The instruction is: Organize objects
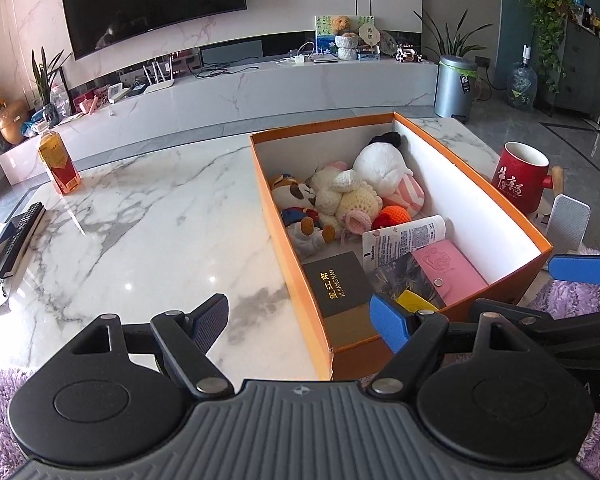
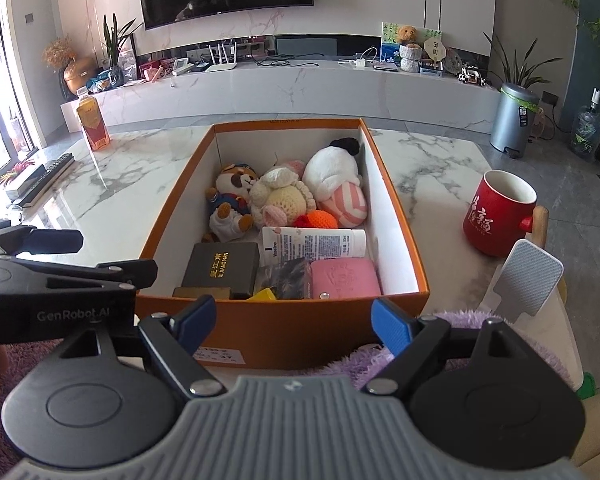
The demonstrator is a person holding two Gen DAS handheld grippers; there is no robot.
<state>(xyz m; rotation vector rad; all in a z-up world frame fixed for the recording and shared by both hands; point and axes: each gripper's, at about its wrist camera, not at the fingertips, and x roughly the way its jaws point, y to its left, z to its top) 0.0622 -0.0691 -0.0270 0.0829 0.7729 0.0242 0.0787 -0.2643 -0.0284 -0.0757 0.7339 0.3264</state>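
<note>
Orange box (image 2: 284, 320) sits on the marble table (image 2: 140, 184), just ahead of both grippers, already holding toys and packets. Left gripper (image 1: 300, 320) and right gripper (image 2: 294, 320) gape wide, empty. The red mug (image 2: 496, 216) near the table's edge could be knocked over. Only the left view shows the remote's (image 1: 20, 236) full length.

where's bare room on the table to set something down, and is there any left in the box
Bare marble table runs wide between the orange box and the drink bottle; a narrower strip lies between box and red mug. Inside, only the far-left corner is free; toys and packets crowd the rest.
</note>
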